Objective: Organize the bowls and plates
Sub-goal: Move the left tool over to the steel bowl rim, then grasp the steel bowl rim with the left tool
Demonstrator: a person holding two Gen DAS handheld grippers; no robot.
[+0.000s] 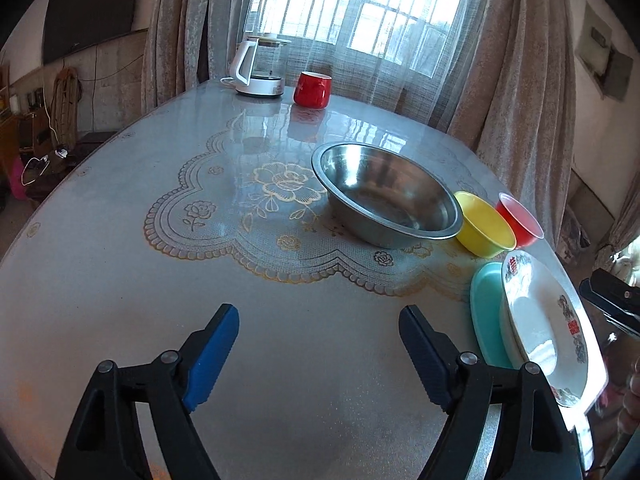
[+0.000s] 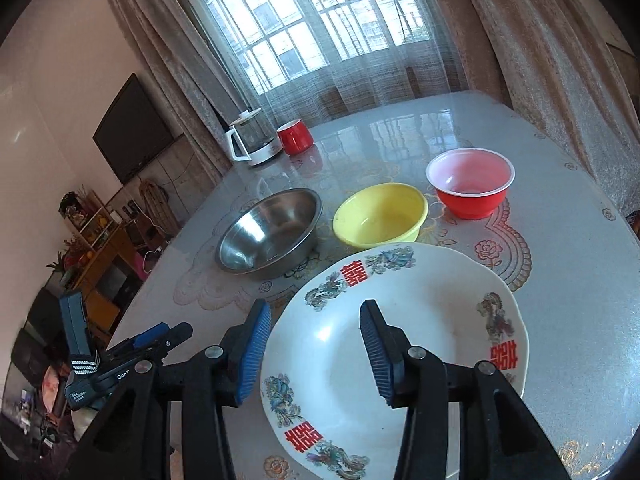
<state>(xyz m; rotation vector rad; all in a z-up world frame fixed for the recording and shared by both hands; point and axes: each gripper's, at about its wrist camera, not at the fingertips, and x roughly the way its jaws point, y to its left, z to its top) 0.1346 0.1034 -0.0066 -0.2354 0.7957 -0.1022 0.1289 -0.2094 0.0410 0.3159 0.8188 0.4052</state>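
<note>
The white ceramic plate with red characters and dragon motifs [image 2: 400, 344] is lying directly beneath the right gripper [image 2: 316, 344], whose jaws are standing wide apart, gripping nothing, straddling its near-left rim. It seems to be resting on a teal plate [image 1: 486, 312]. The left gripper [image 1: 318, 344] is hovering wide open and empty over bare table [image 1: 120, 280]. Beyond sit the steel bowl [image 2: 268, 236], yellow plastic bowl [image 2: 380, 216] and red plastic bowl [image 2: 470, 186]. Pinching the rim squarely should prevent slipping.

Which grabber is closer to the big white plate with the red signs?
Right. The right gripper hangs open directly over the white patterned plate, one finger above its bowl. The left gripper, also open, is off to the plate's left, above bare table.
</note>
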